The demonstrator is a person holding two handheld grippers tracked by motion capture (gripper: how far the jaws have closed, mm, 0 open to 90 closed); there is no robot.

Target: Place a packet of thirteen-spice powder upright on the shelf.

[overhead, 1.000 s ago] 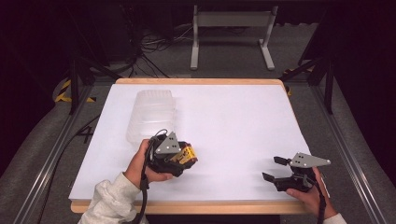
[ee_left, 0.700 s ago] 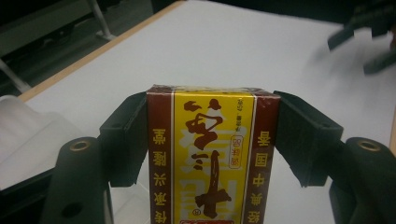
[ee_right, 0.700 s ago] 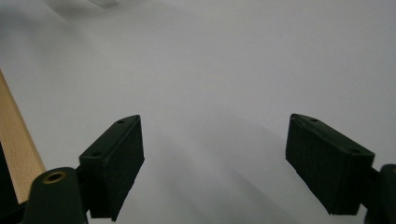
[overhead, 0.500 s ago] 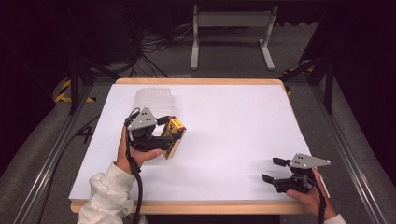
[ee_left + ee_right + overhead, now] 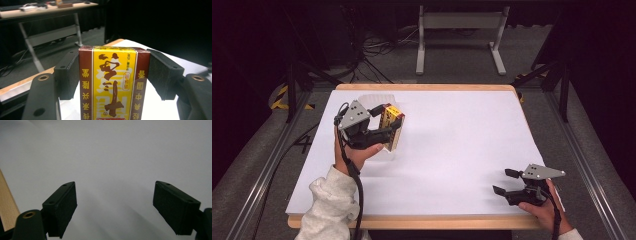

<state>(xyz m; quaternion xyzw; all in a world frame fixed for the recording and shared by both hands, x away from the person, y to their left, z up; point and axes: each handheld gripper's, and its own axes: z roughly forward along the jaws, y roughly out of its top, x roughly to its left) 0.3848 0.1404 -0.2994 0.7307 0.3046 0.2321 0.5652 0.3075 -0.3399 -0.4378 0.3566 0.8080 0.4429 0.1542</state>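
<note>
Left gripper (image 5: pixel 388 131) clamps the yellow box (image 5: pixel 392 126) — upright, long axis vertical.

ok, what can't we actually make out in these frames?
- Clear plastic container, high view: mostly hidden behind the left gripper and its box; contents unreadable.
- Box, left gripper view: bottom cut off by the frame edge, side faces covered by the pads.
- Right gripper, high view: too small for pad detail.

White fleece sleeve (image 5: pixel 329 212), black hand-held gripper (image 5: pixel 382 131), grey triangular plate (image 5: pixel 352 114)
</note>
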